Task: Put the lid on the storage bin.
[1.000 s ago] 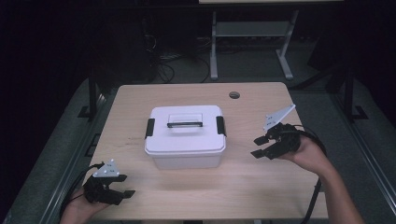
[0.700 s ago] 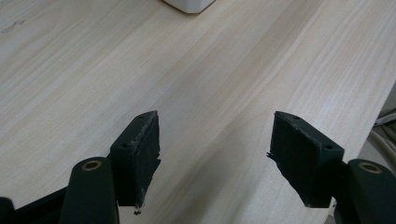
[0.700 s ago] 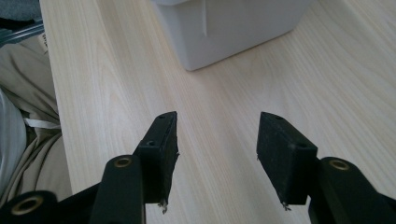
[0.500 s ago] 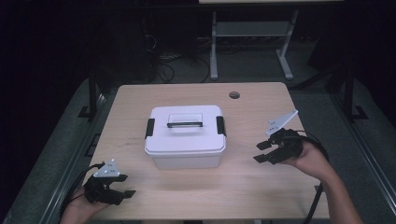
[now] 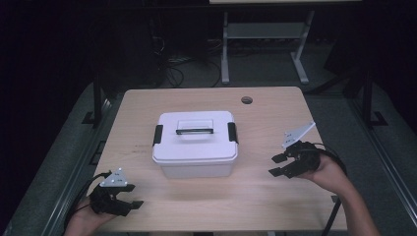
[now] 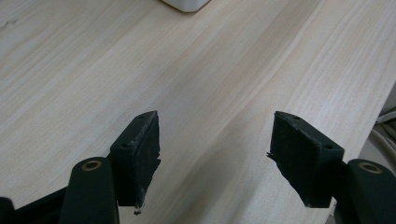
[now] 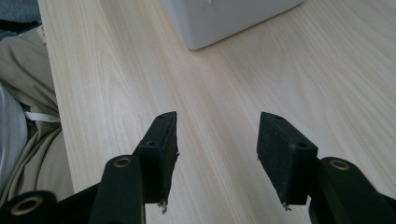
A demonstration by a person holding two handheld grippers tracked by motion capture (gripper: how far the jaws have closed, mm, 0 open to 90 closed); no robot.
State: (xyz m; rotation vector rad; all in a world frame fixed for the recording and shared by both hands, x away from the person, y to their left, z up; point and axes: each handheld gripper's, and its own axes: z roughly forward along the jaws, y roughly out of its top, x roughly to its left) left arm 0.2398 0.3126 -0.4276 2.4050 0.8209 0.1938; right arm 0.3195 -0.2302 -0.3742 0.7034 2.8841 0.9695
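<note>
White plastic box point(image 5: 195, 147), rounded rectangular lid

High view overhead facing forward, gripper views low, sharing table point(image 5: 275, 201).

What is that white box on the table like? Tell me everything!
The white box looks like plastic, with rounded corners and a lid shut on top. A black latch sits on each short side, and a handle lies flat in the lid's middle. It stands upright near the middle of the wooden table. Nothing touches it except the table.
</note>
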